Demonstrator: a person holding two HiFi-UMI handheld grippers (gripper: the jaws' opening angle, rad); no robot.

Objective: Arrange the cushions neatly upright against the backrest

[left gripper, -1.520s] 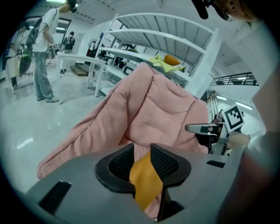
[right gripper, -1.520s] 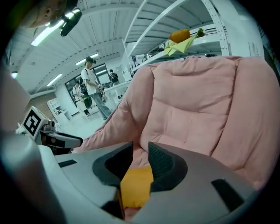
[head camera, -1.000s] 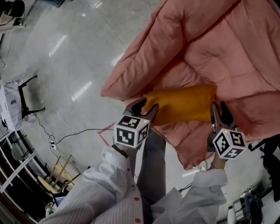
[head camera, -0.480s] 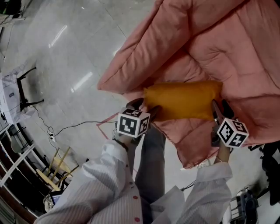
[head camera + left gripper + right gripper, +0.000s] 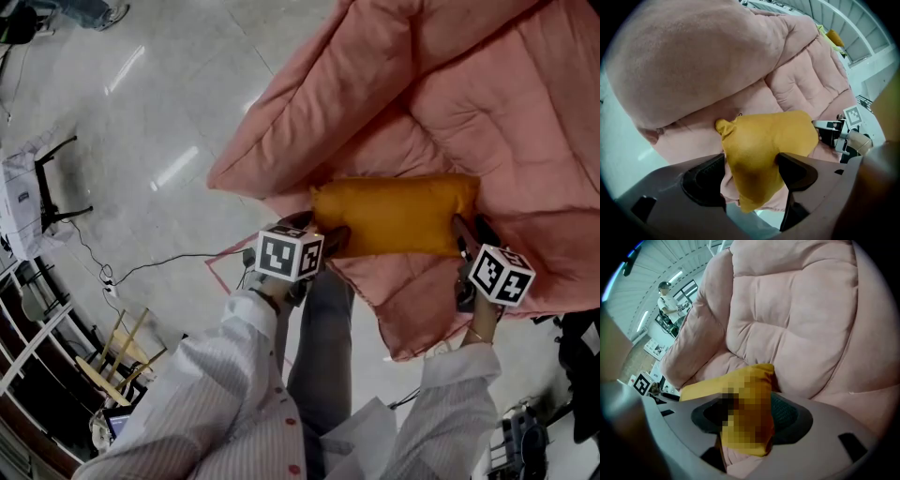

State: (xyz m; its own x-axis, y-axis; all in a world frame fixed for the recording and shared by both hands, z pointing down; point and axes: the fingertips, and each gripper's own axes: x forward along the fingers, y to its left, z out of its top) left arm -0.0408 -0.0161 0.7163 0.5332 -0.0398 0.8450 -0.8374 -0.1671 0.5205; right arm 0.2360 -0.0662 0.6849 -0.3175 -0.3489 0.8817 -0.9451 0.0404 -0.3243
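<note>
A mustard-orange cushion (image 5: 394,216) lies lengthwise on the front of a pink padded seat (image 5: 441,103). My left gripper (image 5: 314,232) stands at its left end and my right gripper (image 5: 473,234) at its right end. In the left gripper view the cushion's corner (image 5: 764,150) sits between the jaws, with a strip of pink fabric showing beside one pad. In the right gripper view the other end (image 5: 745,394) fills the gap between the jaws. Both pairs of jaws have just been opening around the cushion and stand wide.
The pink backrest (image 5: 797,310) rises behind the cushion, with a thick armrest roll (image 5: 693,61) to the left. On the glossy floor lie a cable (image 5: 141,291), red tape (image 5: 220,281) and a black stand (image 5: 56,197). A person (image 5: 670,301) stands far off.
Both grippers have sunk toward the seat with the cushion's ends between their jaws. The cushion now rests lower on the pink padding, and the jaws stand wider apart.
</note>
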